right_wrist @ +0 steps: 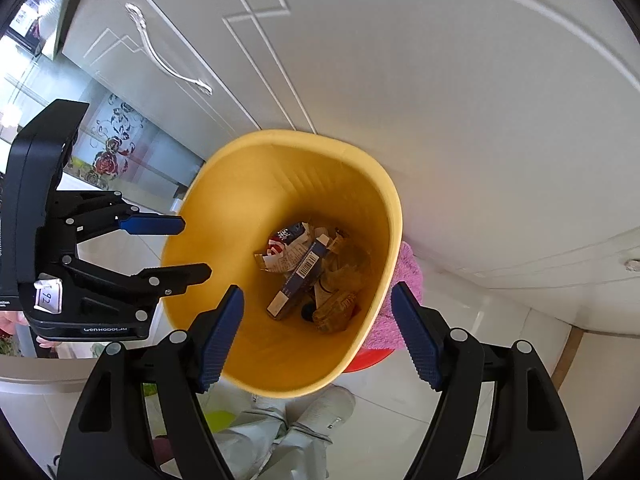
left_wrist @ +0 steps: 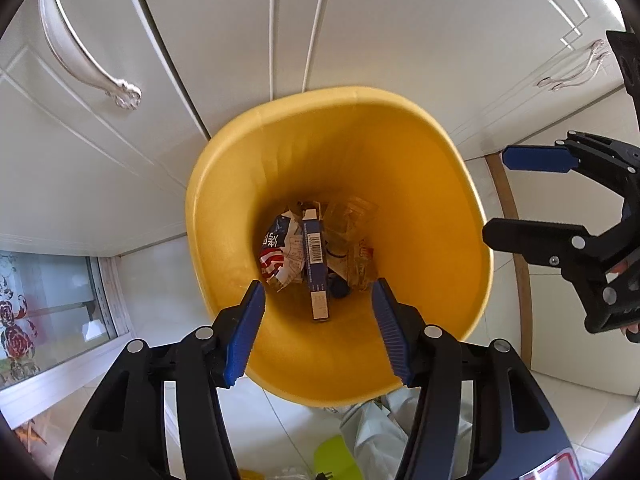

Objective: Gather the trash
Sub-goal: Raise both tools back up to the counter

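A yellow waste bin (left_wrist: 432, 184) (right_wrist: 372, 200) stands against white cabinet doors. At its bottom lie a long blue carton (left_wrist: 316, 264) (right_wrist: 298, 280), a crumpled red, white and blue wrapper (left_wrist: 278, 254) (right_wrist: 286, 246) and clear crinkled packaging (left_wrist: 352, 232) (right_wrist: 340, 280). My left gripper (left_wrist: 318, 292) (right_wrist: 196, 246) hangs straight over the bin mouth, jaws apart, nothing between the blue pads. My right gripper (right_wrist: 318, 294) (left_wrist: 494, 196) hovers beside it over the bin, jaws wide, also holding nothing.
White cabinet doors with silver handles (left_wrist: 80, 52) (right_wrist: 168, 60) rise behind the bin. A pink cloth (right_wrist: 404, 300) on a red object sits right of the bin. A person's light trouser leg and shoe (right_wrist: 320, 416) and a lime green item (left_wrist: 336, 456) are on the tiled floor below.
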Action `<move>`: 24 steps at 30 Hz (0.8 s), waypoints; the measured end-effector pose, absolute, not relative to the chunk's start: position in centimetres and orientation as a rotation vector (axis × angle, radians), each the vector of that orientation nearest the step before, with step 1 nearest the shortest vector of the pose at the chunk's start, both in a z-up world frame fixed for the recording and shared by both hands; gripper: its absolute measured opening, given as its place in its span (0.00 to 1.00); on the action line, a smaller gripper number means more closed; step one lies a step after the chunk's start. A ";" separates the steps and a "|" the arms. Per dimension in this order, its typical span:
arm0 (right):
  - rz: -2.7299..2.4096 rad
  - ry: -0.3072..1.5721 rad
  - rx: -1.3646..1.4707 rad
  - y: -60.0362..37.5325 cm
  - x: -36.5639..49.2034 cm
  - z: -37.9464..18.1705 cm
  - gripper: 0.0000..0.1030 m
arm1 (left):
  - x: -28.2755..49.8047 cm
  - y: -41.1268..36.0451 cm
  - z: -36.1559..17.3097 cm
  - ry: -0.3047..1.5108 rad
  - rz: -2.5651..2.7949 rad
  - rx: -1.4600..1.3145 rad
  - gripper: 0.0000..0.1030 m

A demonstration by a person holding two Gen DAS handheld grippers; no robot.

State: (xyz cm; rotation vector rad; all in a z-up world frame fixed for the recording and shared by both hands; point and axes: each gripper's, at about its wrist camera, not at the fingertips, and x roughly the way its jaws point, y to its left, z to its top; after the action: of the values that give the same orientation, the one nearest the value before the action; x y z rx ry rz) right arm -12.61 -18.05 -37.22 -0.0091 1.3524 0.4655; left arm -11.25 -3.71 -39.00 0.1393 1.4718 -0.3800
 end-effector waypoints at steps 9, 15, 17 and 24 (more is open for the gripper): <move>0.417 1.283 0.026 -18.8 -15.5 -31.3 0.74 | -12.7 -3.0 -34.3 1.414 -0.362 0.130 0.54; 0.374 1.213 0.038 -18.9 -18.5 -25.3 0.74 | -14.9 -2.3 -28.0 1.330 -0.313 0.115 0.54; 0.355 1.185 0.029 -18.8 -19.6 -22.6 0.74 | -15.5 -2.0 -25.9 1.300 -0.310 0.096 0.54; 0.301 1.057 0.051 -19.0 -21.0 -14.6 0.74 | -17.5 -1.9 -18.1 1.178 -0.324 0.094 0.57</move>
State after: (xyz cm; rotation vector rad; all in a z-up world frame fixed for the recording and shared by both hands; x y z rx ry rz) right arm -21.02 -19.01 -14.65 0.0515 1.0570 0.3013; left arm -17.52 -1.95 -18.07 0.0941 1.1778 -0.3245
